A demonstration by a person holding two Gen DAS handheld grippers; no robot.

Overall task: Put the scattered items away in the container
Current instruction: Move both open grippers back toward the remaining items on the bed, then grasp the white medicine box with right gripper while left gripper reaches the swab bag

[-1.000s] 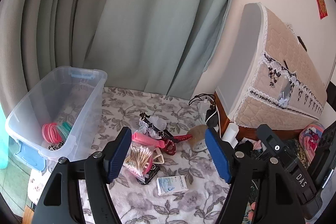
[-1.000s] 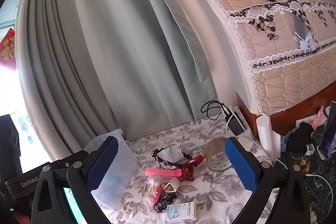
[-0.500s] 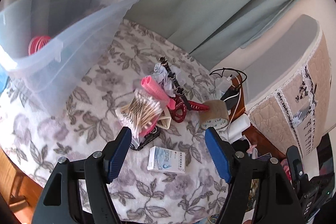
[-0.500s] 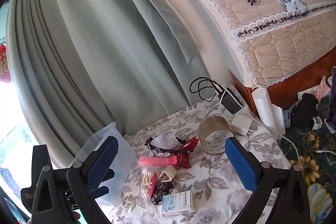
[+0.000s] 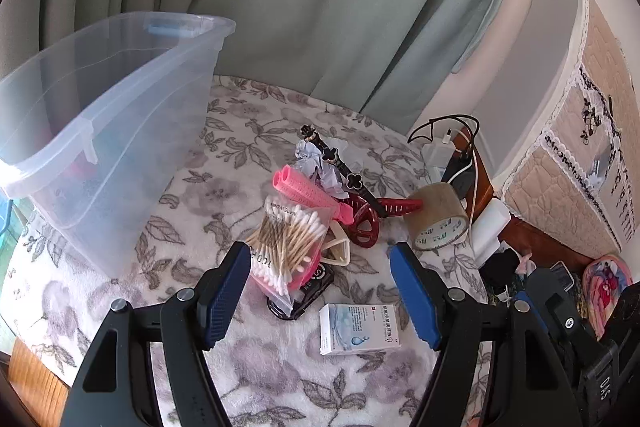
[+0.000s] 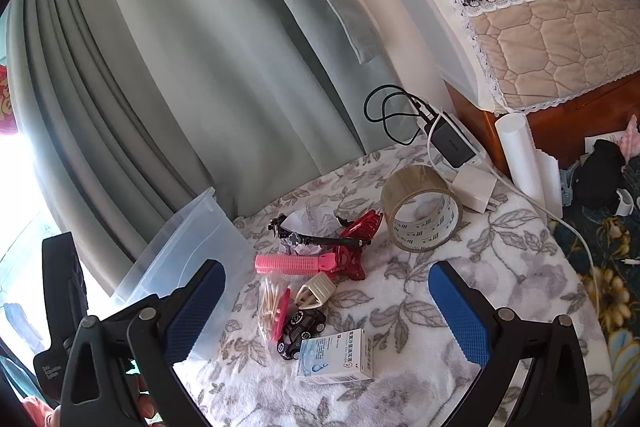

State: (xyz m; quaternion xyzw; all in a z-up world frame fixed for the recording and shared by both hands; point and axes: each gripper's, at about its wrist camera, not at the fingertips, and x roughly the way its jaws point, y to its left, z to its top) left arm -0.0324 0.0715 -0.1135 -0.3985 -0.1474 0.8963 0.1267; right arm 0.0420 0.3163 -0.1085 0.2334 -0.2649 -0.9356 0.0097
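Both spread, empty: left gripper hovers over the cotton-swab bag; clear bin at ten o'clock. Likely pickup approach; right gripper idle.

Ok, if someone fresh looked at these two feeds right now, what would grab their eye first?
Probably the bright clutter mid-table: a pink hair roller lying against a dark red hair claw, with a bag of cotton swabs just in front. Next, the clear plastic bin at the table's left edge and the brown tape roll standing on edge on the right. Both grippers, left and right, hang open and empty over the pile.
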